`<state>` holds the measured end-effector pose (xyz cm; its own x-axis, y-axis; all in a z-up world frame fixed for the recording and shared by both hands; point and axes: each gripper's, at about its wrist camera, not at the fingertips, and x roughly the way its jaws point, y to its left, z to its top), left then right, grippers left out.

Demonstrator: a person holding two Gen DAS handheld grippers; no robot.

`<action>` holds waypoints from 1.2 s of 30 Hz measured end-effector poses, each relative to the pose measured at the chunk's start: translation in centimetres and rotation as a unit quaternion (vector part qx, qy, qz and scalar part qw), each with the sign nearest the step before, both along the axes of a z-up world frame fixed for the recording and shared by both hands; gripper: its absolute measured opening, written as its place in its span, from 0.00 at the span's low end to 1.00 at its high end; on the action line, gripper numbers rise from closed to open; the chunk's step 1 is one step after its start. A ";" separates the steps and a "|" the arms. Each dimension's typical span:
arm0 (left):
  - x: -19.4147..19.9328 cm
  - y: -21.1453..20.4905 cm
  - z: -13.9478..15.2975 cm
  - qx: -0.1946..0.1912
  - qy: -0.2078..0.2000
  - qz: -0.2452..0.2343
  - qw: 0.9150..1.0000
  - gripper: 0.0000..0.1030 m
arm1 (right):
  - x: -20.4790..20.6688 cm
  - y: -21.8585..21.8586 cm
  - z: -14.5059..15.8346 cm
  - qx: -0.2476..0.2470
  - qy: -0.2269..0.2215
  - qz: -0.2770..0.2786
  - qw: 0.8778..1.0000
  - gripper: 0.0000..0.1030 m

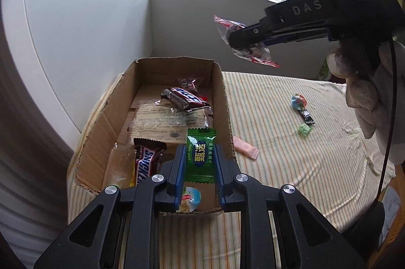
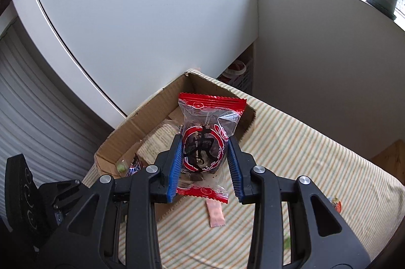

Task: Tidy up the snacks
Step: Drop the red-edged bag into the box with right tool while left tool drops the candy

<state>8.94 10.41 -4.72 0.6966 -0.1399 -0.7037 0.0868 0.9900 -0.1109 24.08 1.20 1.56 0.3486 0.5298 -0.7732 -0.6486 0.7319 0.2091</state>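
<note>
Striped cloth (image 1: 291, 162) covers tabletop. Cardboard box (image 1: 106, 122) sits on it at left, two chocolate bars (image 1: 186, 98) inside. Right gripper (image 2: 204, 159) up in air above box, fingers clamped on red-edged clear snack packet (image 2: 206, 140). Left gripper (image 1: 199, 165) low over box's near end, pinching green candy (image 1: 200, 154) upright. Pink sachet (image 1: 245, 148) lies just beside box; small candies (image 1: 302, 112) farther right.

Two close wrist views, both overlooking cardboard box (image 1: 106, 122)
</note>
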 end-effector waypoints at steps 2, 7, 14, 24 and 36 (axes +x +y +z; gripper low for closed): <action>0.1 0.5 -0.2 -0.003 0.000 0.002 1.000 0.19 | 0.3 1.5 -0.4 -0.002 0.001 0.007 1.000 0.35; 0.5 1.4 -0.7 -0.011 0.001 0.004 1.000 0.19 | 1.3 4.7 -1.3 -0.009 0.005 0.024 1.000 0.35; 1.0 2.1 -1.3 -0.018 0.006 0.002 1.000 0.22 | 2.3 7.6 -2.7 -0.020 0.008 0.037 0.999 0.42; 1.0 2.4 -1.2 -0.019 0.005 0.018 1.000 0.38 | 1.8 6.2 -2.0 -0.020 -0.010 0.024 0.999 0.64; 0.0 0.0 0.4 -0.023 -0.009 0.010 1.000 0.38 | 0.6 -2.5 -0.4 -0.021 -0.018 -0.023 0.999 0.64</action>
<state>8.91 10.45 -4.31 0.7117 -0.1581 -0.6845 0.0698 0.9855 -0.1549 24.64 -1.32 1.20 0.3997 0.4793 -0.7814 -0.6197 0.7694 0.1549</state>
